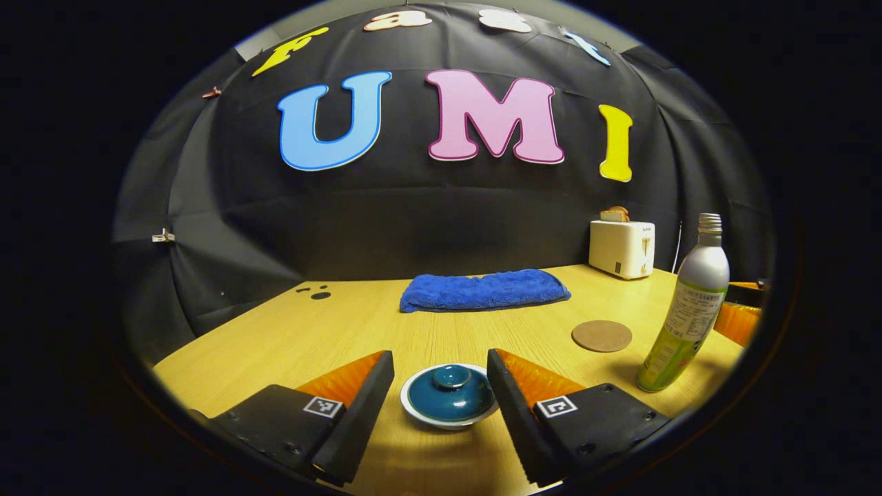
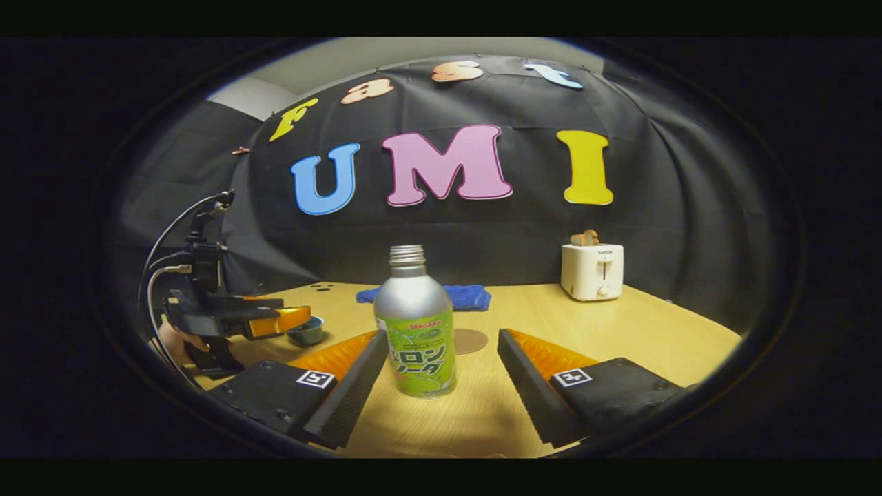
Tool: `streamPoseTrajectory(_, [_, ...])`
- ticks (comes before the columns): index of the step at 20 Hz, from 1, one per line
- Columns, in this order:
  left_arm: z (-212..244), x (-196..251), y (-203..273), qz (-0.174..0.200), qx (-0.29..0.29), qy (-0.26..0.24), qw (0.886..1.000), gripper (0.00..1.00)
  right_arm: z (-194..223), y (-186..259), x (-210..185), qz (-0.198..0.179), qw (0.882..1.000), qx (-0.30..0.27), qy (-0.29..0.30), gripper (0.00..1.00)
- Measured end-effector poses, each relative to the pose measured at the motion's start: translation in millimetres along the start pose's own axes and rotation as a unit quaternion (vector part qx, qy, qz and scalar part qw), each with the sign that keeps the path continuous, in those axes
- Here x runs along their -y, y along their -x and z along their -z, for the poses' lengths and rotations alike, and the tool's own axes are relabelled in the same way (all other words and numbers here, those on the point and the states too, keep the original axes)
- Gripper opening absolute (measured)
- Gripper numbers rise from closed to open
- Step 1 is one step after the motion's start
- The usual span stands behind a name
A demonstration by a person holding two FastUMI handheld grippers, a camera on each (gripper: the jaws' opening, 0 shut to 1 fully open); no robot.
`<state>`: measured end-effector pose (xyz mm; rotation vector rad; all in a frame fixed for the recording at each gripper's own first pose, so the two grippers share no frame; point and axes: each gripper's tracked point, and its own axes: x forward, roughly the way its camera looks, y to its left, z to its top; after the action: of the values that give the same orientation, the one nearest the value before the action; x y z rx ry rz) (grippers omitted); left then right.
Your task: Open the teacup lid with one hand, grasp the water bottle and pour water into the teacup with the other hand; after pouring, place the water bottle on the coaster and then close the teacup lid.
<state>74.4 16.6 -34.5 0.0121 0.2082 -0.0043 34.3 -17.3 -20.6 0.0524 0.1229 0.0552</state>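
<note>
We take the teacup (image 1: pixel 449 398) as our landmark on the wooden table (image 1: pixel 275 337). It sits with its lid (image 1: pixel 450 390) on, and the left gripper (image 1: pixel 441 386) has its fingers spread wide to either side of it, touching neither cup nor lid. To the right of the teacup and a little farther back lies the round coaster (image 1: pixel 601 335), bare. The water bottle (image 2: pixel 415 324) stands upright right of the teacup, uncapped, between the parted fingers of the right gripper (image 2: pixel 441 368), which we see apart from it. Behind the teacup lies a folded blue towel (image 1: pixel 484 290); farther back on the right stands a white toaster (image 1: pixel 621 248).
</note>
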Motion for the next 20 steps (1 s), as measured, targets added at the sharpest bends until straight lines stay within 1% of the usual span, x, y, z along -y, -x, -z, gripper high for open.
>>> streamPoseTrajectory(1, [2, 2, -4, 0.001, -0.005, -0.007, 1.000, 0.86, 1, -1, -2, -0.005, 1.000, -0.002, -0.004, 0.99])
streamPoseTrajectory(4, [4, 12, -13, 0.017, -0.018, -0.022, 0.999, 0.76, 9, -4, -6, -0.011, 1.000, -0.015, -0.007, 1.00])
streamPoseTrajectory(5, [7, 15, -14, 0.020, -0.025, -0.029, 0.999, 0.74, 11, -5, -7, -0.014, 1.000, -0.019, -0.008, 1.00])
streamPoseTrajectory(6, [10, 15, -15, 0.019, -0.034, -0.035, 0.999, 0.69, 14, -5, -10, -0.019, 1.000, -0.024, -0.007, 1.00])
streamPoseTrajectory(7, [11, 16, -18, 0.015, -0.039, -0.042, 0.998, 0.65, 15, -5, -12, -0.022, 0.999, -0.027, -0.004, 1.00])
streamPoseTrajectory(8, [11, 18, -19, 0.016, -0.040, -0.044, 0.998, 0.57, 17, -6, -12, -0.022, 0.999, -0.030, 0.001, 1.00])
streamPoseTrajectory(11, [12, 17, -23, 0.011, -0.044, -0.049, 0.998, 0.54, 15, -8, -13, -0.026, 0.999, -0.031, 0.009, 1.00])
streamPoseTrajectory(13, [11, 13, -22, 0.000, -0.042, -0.049, 0.998, 0.44, 15, -9, -16, -0.031, 0.999, -0.033, 0.010, 1.00])
streamPoseTrajectory(14, [12, 15, -22, 0.000, -0.042, -0.049, 0.998, 0.36, 13, -9, -18, -0.035, 0.999, -0.032, 0.009, 1.00])
streamPoseTrajectory(17, [9, 14, -22, -0.003, -0.033, -0.041, 0.999, 0.34, 8, -11, -22, -0.040, 0.999, -0.028, 0.011, 1.00])
streamPoseTrajectory(18, [8, 15, -21, -0.002, -0.030, -0.037, 0.999, 0.31, 7, -12, -23, -0.040, 0.999, -0.028, 0.010, 1.00])
streamPoseTrajectory(20, [6, 12, -19, -0.003, -0.021, -0.030, 0.999, 0.29, 6, -12, -26, -0.041, 0.999, -0.026, 0.011, 1.00])
